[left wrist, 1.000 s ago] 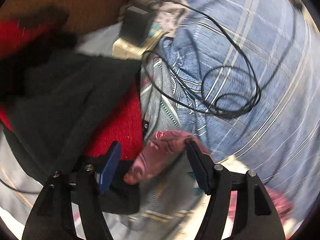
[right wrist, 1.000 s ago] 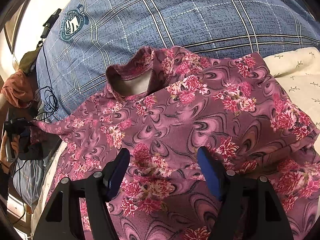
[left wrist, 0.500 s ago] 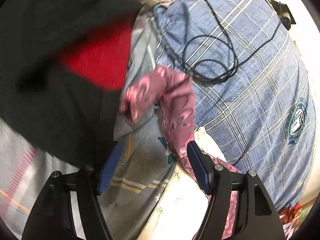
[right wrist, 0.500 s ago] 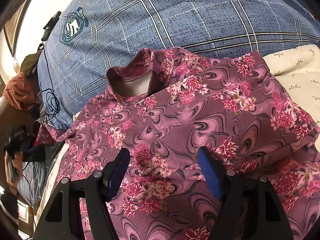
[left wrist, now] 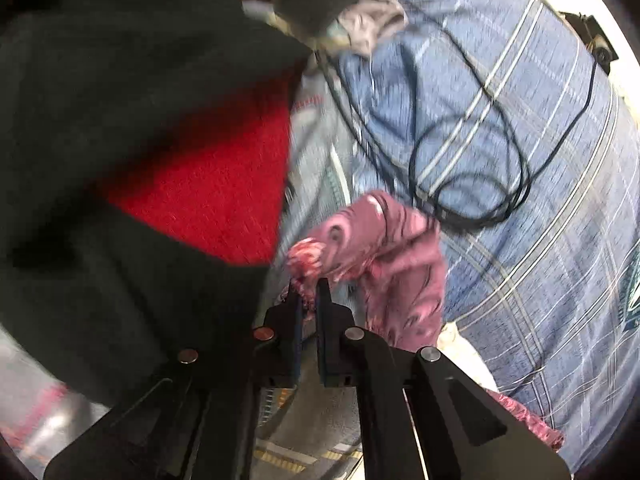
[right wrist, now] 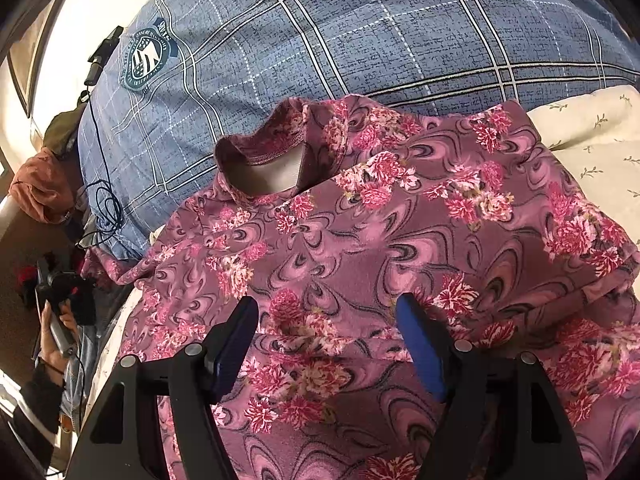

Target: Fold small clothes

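- Nearest, in the left wrist view, the left gripper (left wrist: 308,292) has just been closing; its jaws are now pinched together on the gathered cuff of the floral shirt's sleeve (left wrist: 384,252), a frilled bit of pink fabric caught between the pads.
- Beyond those jaws the sleeve bunches and droops to the right, lying against the blue plaid pillow (left wrist: 540,200).
- Left of the sleeve, a dark garment with a red panel (left wrist: 208,184) fills the frame; the view is blurred, so its kind cannot be told.
- Farther on the pillow, a coiled black cable (left wrist: 472,172) rests in loops; past it lies a crumpled grey cloth (left wrist: 372,24).
- Nearest, in the right wrist view, the right gripper (right wrist: 328,340) stands wide open above the shirt's body, its blue pads apart; whether the tips touch the fabric cannot be told, and nothing is clamped.
- Between and beyond the fingers, the floral shirt (right wrist: 360,240) lies spread front-up on the cream bedsheet (right wrist: 592,136), with its neckline (right wrist: 260,156) toward the pillow and overlapping its lower edge.
- At far left, a person's hand (right wrist: 56,332) holds the other gripper at the tip of the shirt's outstretched sleeve.
- Farthest, the pillow bears a round green crest (right wrist: 146,60); a small black device (right wrist: 102,60) sits at its upper-left edge.
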A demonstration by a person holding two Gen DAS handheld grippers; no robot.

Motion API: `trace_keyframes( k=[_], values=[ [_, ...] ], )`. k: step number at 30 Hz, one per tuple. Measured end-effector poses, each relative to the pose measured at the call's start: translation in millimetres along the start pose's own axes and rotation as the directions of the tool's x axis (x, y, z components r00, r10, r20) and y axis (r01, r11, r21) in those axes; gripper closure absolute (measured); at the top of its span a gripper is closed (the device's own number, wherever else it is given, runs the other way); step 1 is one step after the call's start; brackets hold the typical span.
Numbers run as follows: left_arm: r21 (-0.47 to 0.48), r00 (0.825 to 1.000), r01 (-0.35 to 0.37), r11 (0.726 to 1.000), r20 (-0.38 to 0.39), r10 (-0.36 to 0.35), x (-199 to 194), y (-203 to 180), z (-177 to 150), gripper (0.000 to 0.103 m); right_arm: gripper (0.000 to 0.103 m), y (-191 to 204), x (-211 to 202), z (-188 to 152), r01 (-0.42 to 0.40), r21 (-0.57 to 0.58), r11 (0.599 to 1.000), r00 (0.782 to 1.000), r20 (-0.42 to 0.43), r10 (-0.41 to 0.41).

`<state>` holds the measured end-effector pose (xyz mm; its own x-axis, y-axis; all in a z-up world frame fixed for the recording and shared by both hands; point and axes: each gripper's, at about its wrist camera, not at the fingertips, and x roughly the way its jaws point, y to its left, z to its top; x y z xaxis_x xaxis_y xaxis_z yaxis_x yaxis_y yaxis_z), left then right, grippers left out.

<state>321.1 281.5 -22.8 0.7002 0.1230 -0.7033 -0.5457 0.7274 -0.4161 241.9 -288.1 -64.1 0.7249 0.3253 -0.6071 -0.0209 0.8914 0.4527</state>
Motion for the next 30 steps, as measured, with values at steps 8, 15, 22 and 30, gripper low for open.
trace_keyframes(
  k=[8,15,22,30],
  values=[
    [0.056,1.000,0.005,0.998,-0.004,-0.004,-89.9,19.4,58.1,0.100,0.029,-0.9,0.0,-0.4,-0.002,0.003,1.000,1.000,0.002,0.002],
    [0.210,0.924,-0.351,0.912,-0.082,0.374,-48.6,26.0,89.5,0.097,0.029,-0.5,-0.2,-0.2,0.001,0.000,1.000,1.000,0.001,-0.001],
    [-0.005,0.995,-0.031,0.999,-0.091,0.031,-88.8,68.1,40.4,0.050,0.029,-0.5,-0.7,0.4,-0.007,0.006,1.000,1.000,0.004,0.007],
    [0.006,0.989,-0.014,1.000,-0.149,0.014,-47.5,65.2,-7.9,0.046,0.029,-1.7,-1.1,0.1,-0.006,0.007,1.000,1.000,0.004,0.006]
  ],
)
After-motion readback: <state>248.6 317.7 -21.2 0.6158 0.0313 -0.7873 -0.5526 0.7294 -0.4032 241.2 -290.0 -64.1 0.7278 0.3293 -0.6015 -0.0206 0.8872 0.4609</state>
